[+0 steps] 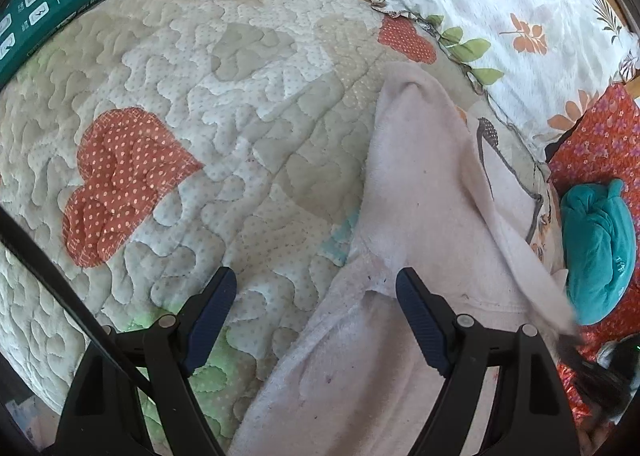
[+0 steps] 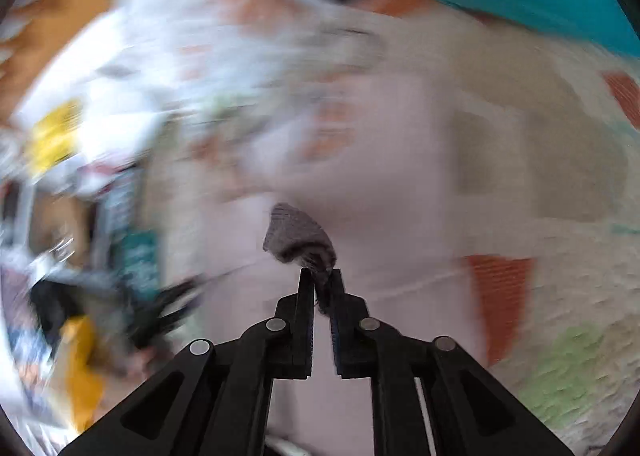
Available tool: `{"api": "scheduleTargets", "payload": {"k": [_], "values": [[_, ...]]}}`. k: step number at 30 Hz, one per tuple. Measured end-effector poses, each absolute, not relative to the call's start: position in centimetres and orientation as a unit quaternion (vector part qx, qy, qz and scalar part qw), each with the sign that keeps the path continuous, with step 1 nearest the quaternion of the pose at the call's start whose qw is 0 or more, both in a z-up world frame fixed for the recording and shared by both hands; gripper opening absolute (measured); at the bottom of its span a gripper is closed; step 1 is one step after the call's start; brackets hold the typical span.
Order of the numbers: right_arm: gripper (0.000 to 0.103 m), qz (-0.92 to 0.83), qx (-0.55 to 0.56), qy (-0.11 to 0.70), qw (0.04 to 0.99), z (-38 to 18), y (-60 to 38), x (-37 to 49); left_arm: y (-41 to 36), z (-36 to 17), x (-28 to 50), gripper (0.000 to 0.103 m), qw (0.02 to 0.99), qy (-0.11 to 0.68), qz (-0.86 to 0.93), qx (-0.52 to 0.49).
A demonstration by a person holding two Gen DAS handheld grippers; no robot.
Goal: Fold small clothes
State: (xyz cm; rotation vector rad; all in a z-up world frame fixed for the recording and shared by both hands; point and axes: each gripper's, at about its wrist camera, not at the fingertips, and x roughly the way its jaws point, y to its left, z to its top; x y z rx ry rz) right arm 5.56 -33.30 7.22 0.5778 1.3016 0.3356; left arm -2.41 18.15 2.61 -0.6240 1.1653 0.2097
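Garment: we see a pale pink fleece piece (image 1: pixel 424 191) with a fuzzy nap, lying on the quilt (image 1: pixel 208 103) to the right of the left tool; one part stretches away in a long narrow band with a rounded, folded-over end, and a flap rises at its right edge toward the lower right.
Garment trim: a thin grey line runs along its right side, ending in a small dark grey patch.
Garment marks: small dark specks dot the fleece near the left tool's right finger.
Left tool (image 1: pixel 316 296): we hold it released, fingers wide apart, above the garment's left edge; its left finger is over the quilt, its right finger over the fleece. It grips nothing.
Right tool (image 2: pixel 321 276): we have it clenched on a dark grey knit tip (image 2: pixel 298 236) that pokes out past the fingertips, with pink fleece behind it. The rest of this view is smeared by motion.
Quilt: cream, stitched in wavy lines, with orange dotted hearts.
Pillow (image 1: pixel 516 15): white with a flower print, beyond the garment.
Teal cloth (image 1: pixel 596 252): bunched up, to the garment's right.
Green pack (image 1: pixel 48 3): at the quilt's far left.
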Motion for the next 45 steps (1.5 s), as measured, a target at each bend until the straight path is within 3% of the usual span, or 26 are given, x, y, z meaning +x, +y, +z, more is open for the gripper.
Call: {"api": "scheduleTargets", "payload": {"k": [3, 6, 13, 18, 24, 38, 42, 45], "values": [[0.015, 0.017, 0.178, 0.61, 0.772, 3.9, -35.0, 6.8, 17.9, 2.7, -2.5, 0.081, 0.786, 0.54, 0.092, -0.285], [0.022, -0.02, 0.142, 0.569, 0.81, 4.8, -34.9, 6.1, 17.8, 2.9, -2.4, 0.081, 0.787, 0.539, 0.082, -0.288], [0.024, 0.13, 0.085, 0.496, 0.855, 9.8, -25.5, 4.1, 15.4, 4.1, -2.0, 0.081, 0.809, 0.531, 0.064, -0.244], [0.024, 0.235, 0.044, 0.52, 0.82, 7.3, -16.2, 5.2, 14.1, 4.1, -1.4, 0.081, 0.819, 0.533, 0.071, -0.199], [0.024, 0.222, -0.004, 0.539, 0.812, 4.5, -11.1, 8.4, 14.3, 3.8, -1.0, 0.081, 0.816, 0.534, 0.069, -0.21], [0.026, 0.117, -0.08, 0.535, 0.833, 4.9, -10.7, 17.9, 14.3, 3.8, -0.3, 0.081, 0.815, 0.535, 0.068, -0.21], [0.043, 0.11, -0.056, 0.5, 0.857, 8.4, -13.5, 16.1, 14.5, 4.0, -0.6, 0.081, 0.817, 0.531, 0.068, -0.215], [0.045, 0.1, -0.041, 0.491, 0.864, 10.0, -16.4, 14.2, 14.7, 4.1, -0.8, 0.081, 0.817, 0.528, 0.067, -0.222]]}}
